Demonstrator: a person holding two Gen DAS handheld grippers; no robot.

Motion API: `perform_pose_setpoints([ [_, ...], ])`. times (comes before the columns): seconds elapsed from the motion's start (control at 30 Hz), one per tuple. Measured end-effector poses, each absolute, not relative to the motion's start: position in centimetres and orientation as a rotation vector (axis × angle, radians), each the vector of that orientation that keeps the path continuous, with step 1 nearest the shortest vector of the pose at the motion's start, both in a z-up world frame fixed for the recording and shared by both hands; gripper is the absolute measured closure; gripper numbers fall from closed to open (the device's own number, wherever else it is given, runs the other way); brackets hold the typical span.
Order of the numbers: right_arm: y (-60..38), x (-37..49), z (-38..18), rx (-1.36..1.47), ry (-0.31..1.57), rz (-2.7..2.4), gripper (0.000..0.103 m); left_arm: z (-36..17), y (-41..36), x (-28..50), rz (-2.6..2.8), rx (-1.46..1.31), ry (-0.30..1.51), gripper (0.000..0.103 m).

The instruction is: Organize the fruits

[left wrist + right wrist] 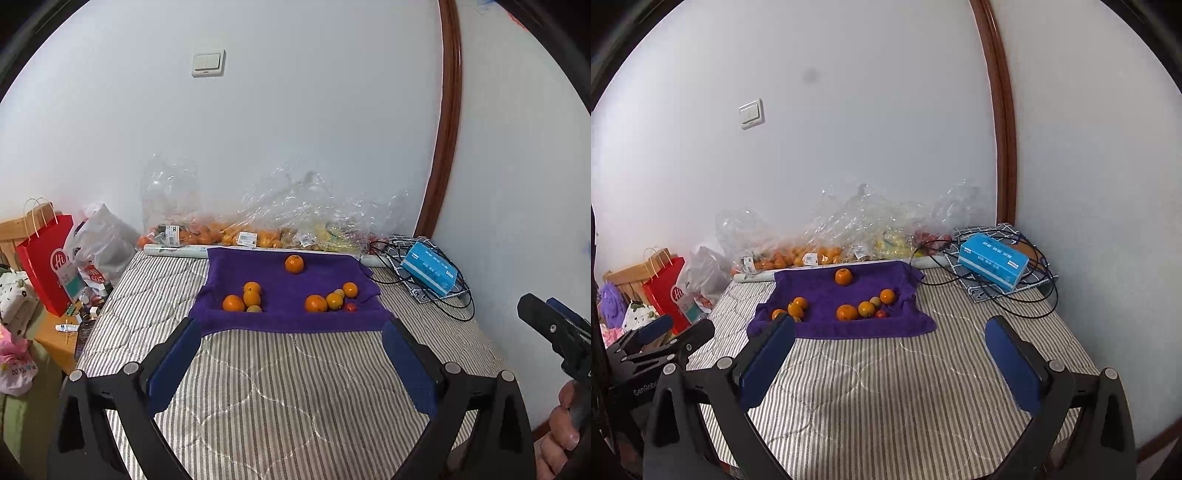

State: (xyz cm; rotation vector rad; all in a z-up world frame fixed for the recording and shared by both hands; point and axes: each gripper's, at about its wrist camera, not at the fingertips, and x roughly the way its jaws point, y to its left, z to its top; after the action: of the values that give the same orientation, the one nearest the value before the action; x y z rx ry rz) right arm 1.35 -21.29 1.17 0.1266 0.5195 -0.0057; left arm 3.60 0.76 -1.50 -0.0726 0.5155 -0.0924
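Note:
A purple towel [288,291] [827,295] lies on the striped mattress [280,387] [886,387]. On it, a lone orange [294,264] [843,277] sits at the back. A left cluster of oranges [247,297] [794,308] and a right cluster of oranges with a small red fruit [332,299] [866,308] lie nearer the front. My left gripper [291,343] is open and empty, above the mattress short of the towel. My right gripper [890,336] is open and empty too, to the right of the left one.
Clear plastic bags of fruit [258,229] [849,243] line the wall behind the towel. A blue box [430,271] [993,264] and black cables [443,306] lie at back right. A red paper bag [48,262] and clutter stand at the left.

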Motion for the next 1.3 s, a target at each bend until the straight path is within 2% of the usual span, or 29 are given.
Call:
perform_pose_setpoints([
  [1.3, -20.1, 0.8, 1.2, 0.125, 0.509, 0.023, 0.002, -1.4, 0.8, 3.2, -0.091, -0.067, 0.508, 0.004],
])
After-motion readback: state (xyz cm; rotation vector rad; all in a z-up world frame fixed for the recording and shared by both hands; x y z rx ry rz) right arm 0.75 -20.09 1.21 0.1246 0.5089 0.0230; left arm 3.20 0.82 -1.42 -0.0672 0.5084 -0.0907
